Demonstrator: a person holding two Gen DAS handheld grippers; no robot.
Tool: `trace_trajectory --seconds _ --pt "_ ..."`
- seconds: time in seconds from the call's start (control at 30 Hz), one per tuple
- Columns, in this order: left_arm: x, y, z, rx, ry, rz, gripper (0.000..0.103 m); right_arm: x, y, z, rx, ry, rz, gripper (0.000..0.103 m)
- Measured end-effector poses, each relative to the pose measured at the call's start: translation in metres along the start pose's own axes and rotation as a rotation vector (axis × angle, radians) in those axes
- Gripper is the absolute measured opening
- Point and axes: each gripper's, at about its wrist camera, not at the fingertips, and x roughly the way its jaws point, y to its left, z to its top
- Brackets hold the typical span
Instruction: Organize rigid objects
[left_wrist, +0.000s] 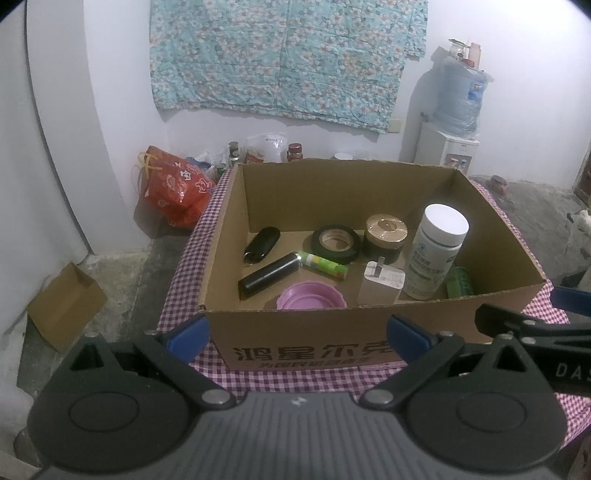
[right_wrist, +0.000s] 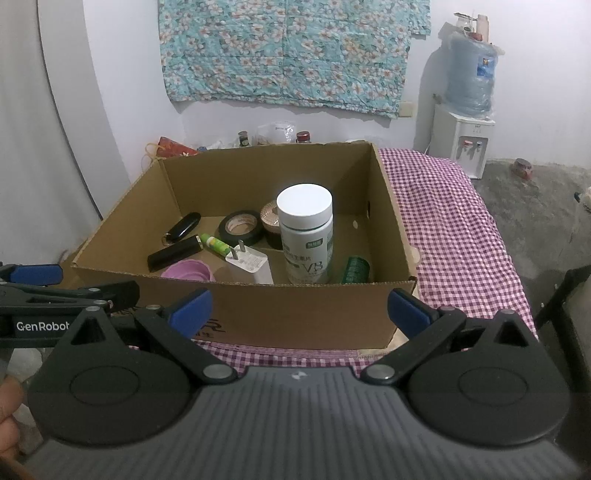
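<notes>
Blue-padded and spread wide, the left gripper (left_wrist: 297, 330) hangs empty just short of the cardboard box (left_wrist: 303, 325), and the right gripper (right_wrist: 299, 308) does the same beside it, jaws apart, nothing pinched. Both sit at six o'clock of the box on the checked tablecloth (right_wrist: 454, 229). Nearest inside, the pink lid (left_wrist: 312, 295) lies against the front wall, partly cut off by the rim. At its three o'clock stands the white plug adapter (left_wrist: 380, 286), prongs up, then the white pill bottle (right_wrist: 306, 232), upright and tallest. Looks like that bottle is the easiest grab, and the right gripper sits squarely below it at six o'clock. A green item (right_wrist: 354, 269) at the bottle's three o'clock is half hidden; what it is, I can't tell. Further in, the black tube (left_wrist: 269, 275) and the green glue stick (left_wrist: 323, 264) lie slantwise, then the tape roll (left_wrist: 336, 240), the gold-lidded jar (left_wrist: 386, 236) and the black key fob (left_wrist: 262, 243).
</notes>
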Motion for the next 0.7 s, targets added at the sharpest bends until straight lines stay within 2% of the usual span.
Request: trace_trajectory --seconds 0.7 --pt "-0.0002 0.0015 0.0004 0.0 0.0 -0.003 0.102 0.0001 0.001 -0.0006 0.002 0.001 -0.002 0.101"
